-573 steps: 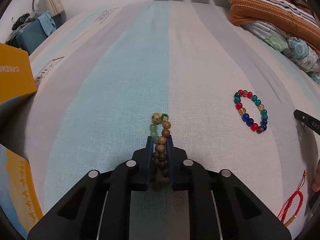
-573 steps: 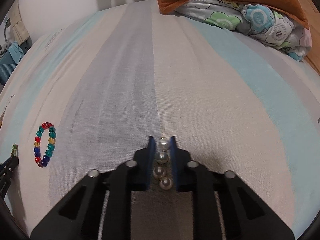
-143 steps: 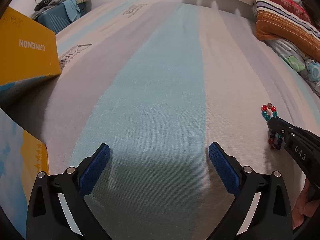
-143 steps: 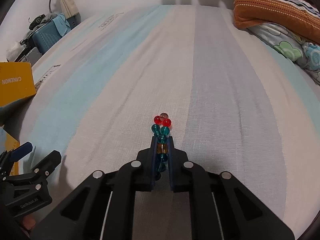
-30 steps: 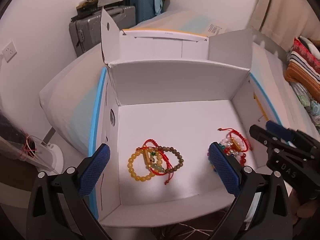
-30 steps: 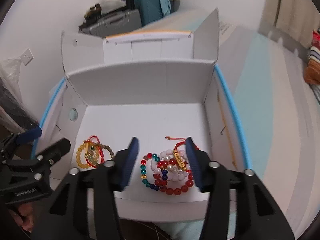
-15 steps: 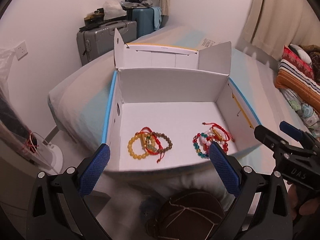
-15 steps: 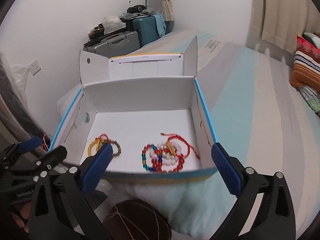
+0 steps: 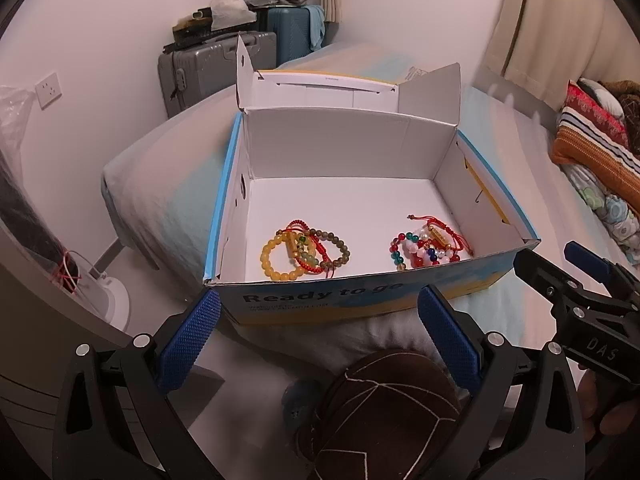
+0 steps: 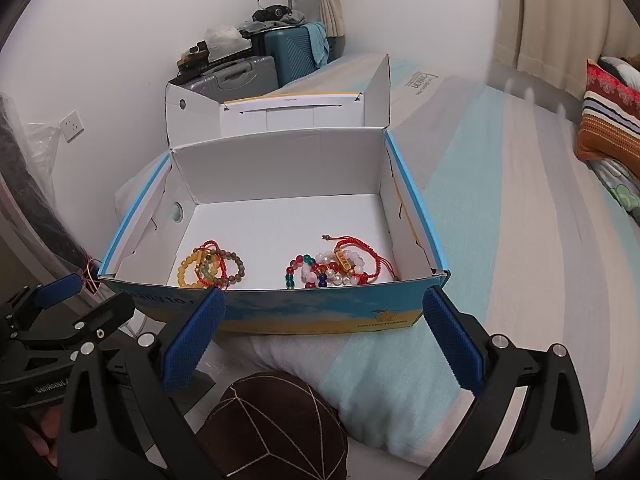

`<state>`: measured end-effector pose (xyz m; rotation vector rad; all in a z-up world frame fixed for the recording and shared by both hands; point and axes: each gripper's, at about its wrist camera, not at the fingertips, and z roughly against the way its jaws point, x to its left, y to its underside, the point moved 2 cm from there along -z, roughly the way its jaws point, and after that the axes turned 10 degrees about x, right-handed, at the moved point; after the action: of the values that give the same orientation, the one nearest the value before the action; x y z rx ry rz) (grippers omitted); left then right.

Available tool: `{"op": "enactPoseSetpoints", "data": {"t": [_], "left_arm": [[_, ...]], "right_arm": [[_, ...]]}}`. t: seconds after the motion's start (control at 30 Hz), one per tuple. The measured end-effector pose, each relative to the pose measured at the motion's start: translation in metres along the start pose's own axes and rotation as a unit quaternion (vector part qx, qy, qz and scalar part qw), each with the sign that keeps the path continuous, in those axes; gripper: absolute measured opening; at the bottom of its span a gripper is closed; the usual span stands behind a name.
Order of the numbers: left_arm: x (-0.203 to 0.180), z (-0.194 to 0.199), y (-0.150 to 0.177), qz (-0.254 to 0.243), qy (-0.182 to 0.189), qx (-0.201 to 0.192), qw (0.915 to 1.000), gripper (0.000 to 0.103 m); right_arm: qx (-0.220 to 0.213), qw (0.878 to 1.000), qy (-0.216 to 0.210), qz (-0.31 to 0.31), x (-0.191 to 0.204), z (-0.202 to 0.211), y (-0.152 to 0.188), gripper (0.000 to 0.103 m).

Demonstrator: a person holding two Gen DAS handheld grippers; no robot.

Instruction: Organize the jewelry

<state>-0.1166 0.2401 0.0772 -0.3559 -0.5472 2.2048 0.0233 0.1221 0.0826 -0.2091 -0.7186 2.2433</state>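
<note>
The jewelry lies inside the open cardboard box (image 9: 360,304), which sits near the foot-end corner of the bed (image 10: 500,208). It is sorted into two heaps along the box's near wall. Toward the near left corner is the amber-and-wooden bead pile (image 9: 305,255) — a yellow bead bracelet, a brown bead one and a red cord tangled over them. Toward the near right corner, well apart from the first, is the mixed bead pile (image 10: 338,268) with coloured glass beads, pearly ones and a red cord carrying a gold tag.

Both tools hang back from the box on its near side. The left gripper (image 9: 320,338) has its fingers spread wide with nothing between them; the right gripper (image 10: 318,336) likewise — fingers wide, nothing held.

No loose piece shows on the striped bed cover in either view, though only part of the bed is visible. By that reading the sorting looks finished or close to it: all visible pieces are boxed and grouped. What may be left is closing the raised lid flap (image 10: 280,114), if the task asks for that.
</note>
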Motion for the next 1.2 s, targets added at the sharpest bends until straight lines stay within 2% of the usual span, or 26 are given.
{"op": "enactPoseSetpoints", "data": {"t": [1.2], "left_arm": [[-0.0026,-0.0004,-0.0001,-0.004,-0.011,0.004,0.9999,0.097]], "right_arm": [[0.002,1.000,0.004,-0.005,0.0006,-0.0036,-0.0016,0.095]]}}
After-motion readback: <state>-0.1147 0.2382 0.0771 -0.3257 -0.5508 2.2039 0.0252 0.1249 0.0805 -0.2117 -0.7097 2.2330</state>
